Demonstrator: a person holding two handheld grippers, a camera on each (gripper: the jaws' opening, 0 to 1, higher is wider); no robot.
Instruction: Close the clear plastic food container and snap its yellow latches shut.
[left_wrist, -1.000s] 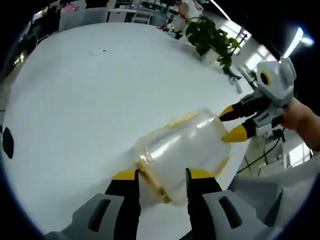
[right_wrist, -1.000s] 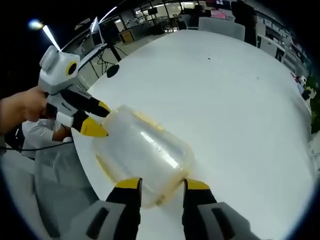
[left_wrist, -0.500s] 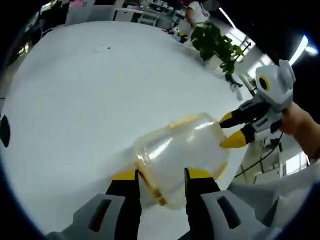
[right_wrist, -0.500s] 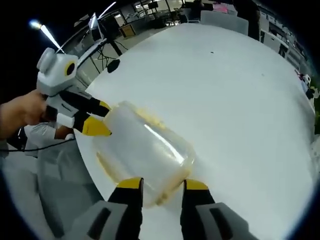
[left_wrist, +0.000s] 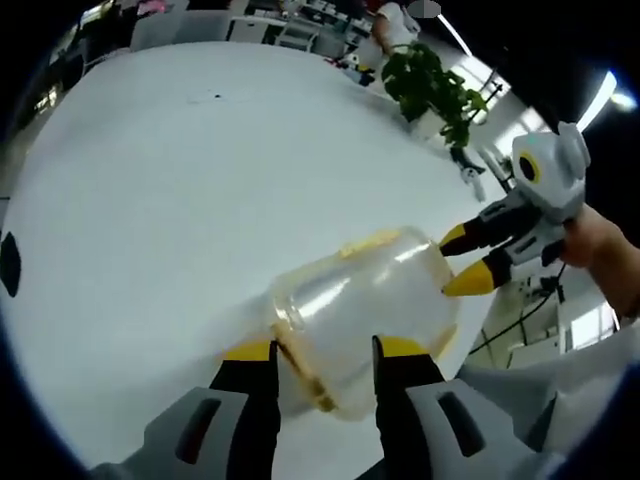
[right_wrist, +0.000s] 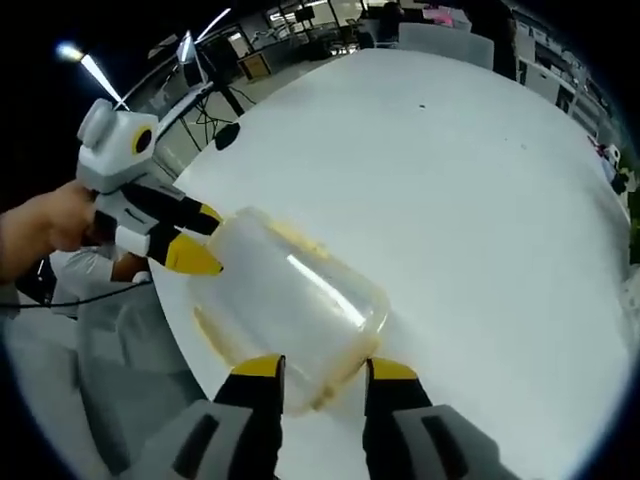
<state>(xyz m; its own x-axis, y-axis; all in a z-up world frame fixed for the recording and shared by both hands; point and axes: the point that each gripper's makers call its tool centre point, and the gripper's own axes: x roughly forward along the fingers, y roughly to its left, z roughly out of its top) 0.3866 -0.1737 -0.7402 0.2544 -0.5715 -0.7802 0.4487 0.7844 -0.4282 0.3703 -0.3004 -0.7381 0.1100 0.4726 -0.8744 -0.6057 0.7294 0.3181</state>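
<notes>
My left gripper (left_wrist: 322, 352) and right gripper (right_wrist: 318, 367) each pinch an end of the clear container (left_wrist: 365, 312) above the white table (left_wrist: 180, 190)

A round white table (left_wrist: 190, 190) carries the scene; its top is glossy and bare over most of its area. A few small dark specks (left_wrist: 205, 97) lie near its far edge in the left gripper view, and one such speck (right_wrist: 421, 104) appears toward the far side in the right gripper view. A dark oval spot (right_wrist: 226, 140) sits at the table's left edge in the right gripper view. Beyond the far right edge, a leafy green plant (left_wrist: 428, 85) stands in a pale pot. Desks and chairs (right_wrist: 440, 40) fill the room behind. Long ceiling lights (left_wrist: 600, 95) glow overhead.
</notes>
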